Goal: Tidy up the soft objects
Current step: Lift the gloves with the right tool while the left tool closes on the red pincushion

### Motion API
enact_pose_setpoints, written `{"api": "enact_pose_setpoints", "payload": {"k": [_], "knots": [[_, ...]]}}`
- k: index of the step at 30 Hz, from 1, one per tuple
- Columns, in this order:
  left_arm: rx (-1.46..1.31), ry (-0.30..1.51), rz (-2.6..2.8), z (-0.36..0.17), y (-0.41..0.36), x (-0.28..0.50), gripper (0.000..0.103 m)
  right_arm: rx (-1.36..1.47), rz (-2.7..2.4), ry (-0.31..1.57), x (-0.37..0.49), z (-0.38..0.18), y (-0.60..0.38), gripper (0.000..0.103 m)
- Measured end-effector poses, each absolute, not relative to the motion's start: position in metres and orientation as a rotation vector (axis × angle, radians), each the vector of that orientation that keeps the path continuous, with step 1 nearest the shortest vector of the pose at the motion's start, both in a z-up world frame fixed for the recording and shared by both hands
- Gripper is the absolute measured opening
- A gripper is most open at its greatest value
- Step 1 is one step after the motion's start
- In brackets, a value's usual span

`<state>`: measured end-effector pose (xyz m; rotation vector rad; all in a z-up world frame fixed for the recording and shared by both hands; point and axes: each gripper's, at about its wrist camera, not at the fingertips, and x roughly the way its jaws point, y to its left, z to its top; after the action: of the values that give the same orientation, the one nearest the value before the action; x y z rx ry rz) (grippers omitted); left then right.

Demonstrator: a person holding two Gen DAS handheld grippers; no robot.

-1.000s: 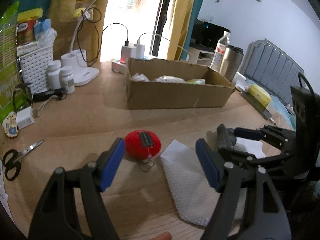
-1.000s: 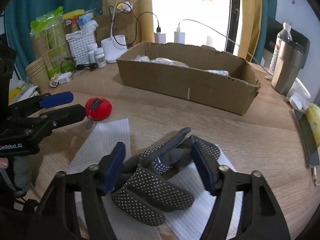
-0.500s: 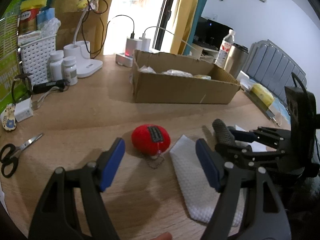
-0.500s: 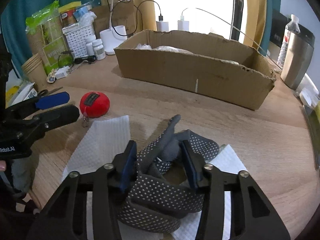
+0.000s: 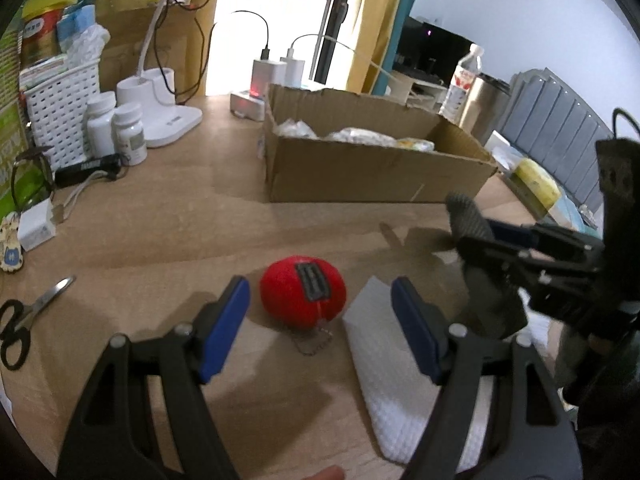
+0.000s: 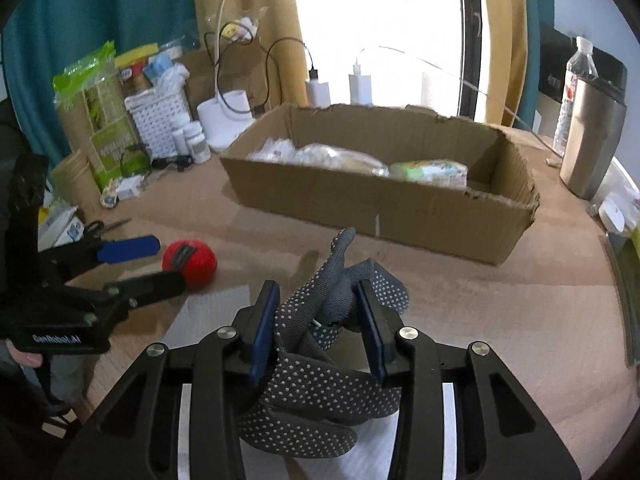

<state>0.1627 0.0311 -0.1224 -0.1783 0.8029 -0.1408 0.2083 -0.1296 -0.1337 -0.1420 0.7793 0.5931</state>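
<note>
My right gripper (image 6: pixel 317 286) is shut on a bunch of grey dotted gloves (image 6: pixel 320 380), lifted just off a white paper towel (image 6: pixel 212 312). One glove finger sticks up toward the cardboard box (image 6: pixel 380 200), which holds wrapped soft packs. My left gripper (image 5: pixel 319 283) stands open low over the table. A red plush ball (image 5: pixel 303 296) with a black tag and key chain lies just ahead of its fingertips, untouched. In the left wrist view the right gripper (image 5: pixel 520 248) holds the gloves (image 5: pixel 468 216) at the right, over a paper towel (image 5: pixel 400 392).
Scissors (image 5: pixel 24 320) lie at the left table edge. A white basket (image 5: pixel 60 116), pill bottles (image 5: pixel 128 132) and a lamp base (image 5: pixel 168 124) crowd the back left. A steel tumbler (image 6: pixel 592 140) and a water bottle (image 6: pixel 576 80) stand right of the box.
The right jaws closed on the gloves and raised them off the towel. My left gripper moved forward and lower toward the red ball, still open.
</note>
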Motion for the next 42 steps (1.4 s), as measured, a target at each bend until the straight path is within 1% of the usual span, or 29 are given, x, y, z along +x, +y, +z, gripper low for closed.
{"api": "enact_pose_setpoints", "payload": {"k": [6,15,16,17,20,25,27,31,32,35,39,42], "knots": [[-0.178,0.856,-0.08,-0.13,0.034,0.178,0.075,-0.123,0.596,0.76,0.223,-0.129,-0.136,0.041],[-0.148,0.906,-0.068,-0.14,0.031,0.19,0.073,-0.128,0.609,0.807,0.237,-0.145,-0.138,0.044],[-0.144,0.906,-0.069,-0.14,0.031,0.191,0.072,-0.131,0.613,0.81,0.238,-0.146,-0.138,0.045],[-0.141,0.906,-0.07,-0.14,0.03,0.191,0.064,-0.133,0.618,0.812,0.238,-0.147,-0.138,0.047],[-0.127,0.912,-0.075,-0.139,0.027,0.193,0.052,-0.142,0.625,0.811,0.237,-0.147,-0.139,0.049],[-0.115,0.91,-0.1,-0.136,0.02,0.194,0.049,-0.143,0.632,0.842,0.237,-0.151,-0.142,0.049],[-0.109,0.901,-0.108,-0.133,0.017,0.193,0.049,-0.145,0.638,0.842,0.235,-0.153,-0.142,0.045],[-0.104,0.886,-0.12,-0.127,0.012,0.191,0.048,-0.14,0.648,0.843,0.236,-0.153,-0.142,0.042],[-0.105,0.88,-0.125,-0.125,0.01,0.19,0.048,-0.139,0.645,0.842,0.236,-0.152,-0.142,0.039],[-0.101,0.868,-0.137,-0.121,0.007,0.188,0.048,-0.144,0.652,0.833,0.233,-0.149,-0.142,0.036],[-0.094,0.862,-0.155,-0.117,0.001,0.188,0.048,-0.129,0.675,0.824,0.23,-0.149,-0.144,0.022],[-0.085,0.841,-0.165,-0.109,-0.003,0.186,0.048,-0.123,0.678,0.816,0.229,-0.146,-0.146,0.021]]}}
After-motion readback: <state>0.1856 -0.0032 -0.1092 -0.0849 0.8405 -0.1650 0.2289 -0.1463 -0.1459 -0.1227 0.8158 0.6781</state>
